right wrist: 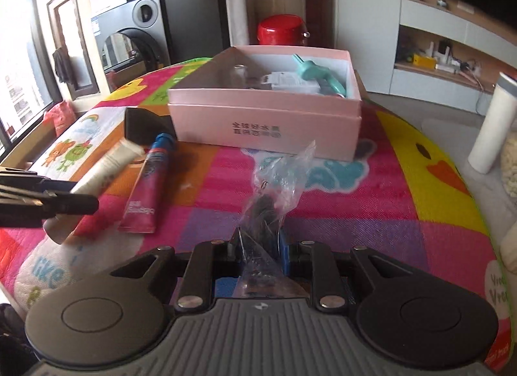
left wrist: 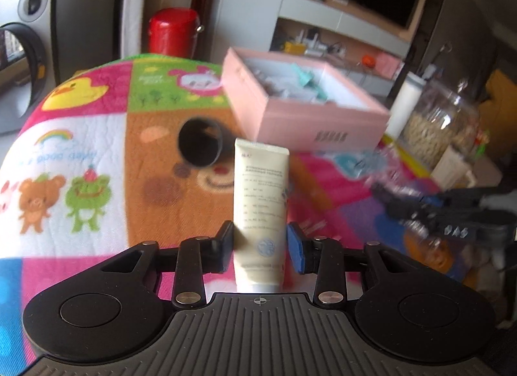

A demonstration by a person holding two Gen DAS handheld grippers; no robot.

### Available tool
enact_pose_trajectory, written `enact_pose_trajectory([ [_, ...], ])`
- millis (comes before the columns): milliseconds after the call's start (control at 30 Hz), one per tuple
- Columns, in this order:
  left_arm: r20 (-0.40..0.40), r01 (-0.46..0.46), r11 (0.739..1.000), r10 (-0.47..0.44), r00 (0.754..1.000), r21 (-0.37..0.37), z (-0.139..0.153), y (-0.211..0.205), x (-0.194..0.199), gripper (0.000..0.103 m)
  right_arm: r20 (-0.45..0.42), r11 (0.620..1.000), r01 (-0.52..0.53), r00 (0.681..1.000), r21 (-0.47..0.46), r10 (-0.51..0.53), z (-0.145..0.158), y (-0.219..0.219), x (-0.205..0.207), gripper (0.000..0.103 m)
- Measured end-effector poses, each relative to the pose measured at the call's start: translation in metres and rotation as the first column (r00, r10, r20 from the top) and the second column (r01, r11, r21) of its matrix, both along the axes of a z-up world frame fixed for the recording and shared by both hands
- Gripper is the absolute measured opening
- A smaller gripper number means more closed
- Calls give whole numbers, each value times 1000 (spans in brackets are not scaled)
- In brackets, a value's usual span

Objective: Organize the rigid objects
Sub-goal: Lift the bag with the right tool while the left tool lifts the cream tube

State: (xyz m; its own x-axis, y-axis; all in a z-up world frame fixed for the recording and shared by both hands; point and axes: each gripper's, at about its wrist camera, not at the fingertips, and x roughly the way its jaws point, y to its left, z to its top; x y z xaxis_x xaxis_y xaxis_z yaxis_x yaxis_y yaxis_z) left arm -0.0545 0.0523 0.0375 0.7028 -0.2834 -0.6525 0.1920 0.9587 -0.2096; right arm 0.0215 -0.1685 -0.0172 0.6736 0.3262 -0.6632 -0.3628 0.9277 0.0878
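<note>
Cream tube (left wrist: 260,214) stands between tongs; pink box (right wrist: 268,123) sits open beyond.

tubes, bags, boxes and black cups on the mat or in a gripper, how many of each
tubes: 2, cream tube, red tube
clear plastic bags: 1
pink boxes: 1
black cups: 1
total: 5

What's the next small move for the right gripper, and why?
Probably carry the plastic bag forward over the pink box and release. The right gripper is shut on it, and the box ahead is open, already holding sorted items.
</note>
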Motion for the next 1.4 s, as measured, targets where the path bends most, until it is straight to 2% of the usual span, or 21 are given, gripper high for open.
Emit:
enact_pose_trajectory([
  [33,12,22,1000,-22,1000,-3,5,-2,-1,18,12,1000,0,1000,0,0,2,-1,-3,21],
  [200,67,123,992,-123,990,10,25,-20,-6,18,73,999,-18,997,35,15,20,-14,-17,17],
  [333,90,116,993,-116,989,10,28,-25,-7,18,129,999,-4,992,51,-3,34,-24,-26,17],
  [467,51,80,996,-81,995,27,22,-24,0,20,140,999,2,990,42,-8,32,-26,-28,17],
  [600,7,167,983,-168,986,75,12,-44,2,23,108,998,-2,994,55,-4,22,-26,-25,18],
  [667,-26,205,969,-203,979,138,2,-60,5,25,86,998,3,996,55,-7,17,-24,-22,25],
  [700,-26,233,960,-232,972,153,-2,-67,5,35,79,998,9,997,55,-14,15,-24,-21,36],
  [733,-39,257,951,-254,966,170,-6,-73,6,40,78,998,17,997,54,-21,14,-24,-21,47],
  [800,-71,278,935,-269,960,221,-15,-84,9,43,76,999,19,997,50,-23,10,-25,-21,55],
  [867,-44,290,919,-289,956,269,-18,-92,7,42,66,998,16,998,59,-20,7,-26,-21,55],
  [1067,-19,313,908,-320,947,278,-21,-99,13,39,38,994,-36,999,101,32,2,-21,-13,55],
  [1167,1,327,888,-346,938,323,-22,-104,6,37,2,992,-70,998,101,70,-4,-11,-5,55],
  [1233,7,349,874,-373,928,337,-22,-103,2,31,4,992,-98,995,77,98,-8,-3,-6,52],
  [1267,4,357,874,-380,925,331,-22,-101,0,30,18,992,-117,993,51,117,-7,0,-10,46],
  [1300,1,358,876,-379,926,322,-21,-100,-1,30,21,990,-140,990,33,139,-5,2,-13,29],
  [1400,6,356,894,-372,928,272,-19,-92,-3,27,50,988,-144,989,55,141,8,-5,-21,15],
])
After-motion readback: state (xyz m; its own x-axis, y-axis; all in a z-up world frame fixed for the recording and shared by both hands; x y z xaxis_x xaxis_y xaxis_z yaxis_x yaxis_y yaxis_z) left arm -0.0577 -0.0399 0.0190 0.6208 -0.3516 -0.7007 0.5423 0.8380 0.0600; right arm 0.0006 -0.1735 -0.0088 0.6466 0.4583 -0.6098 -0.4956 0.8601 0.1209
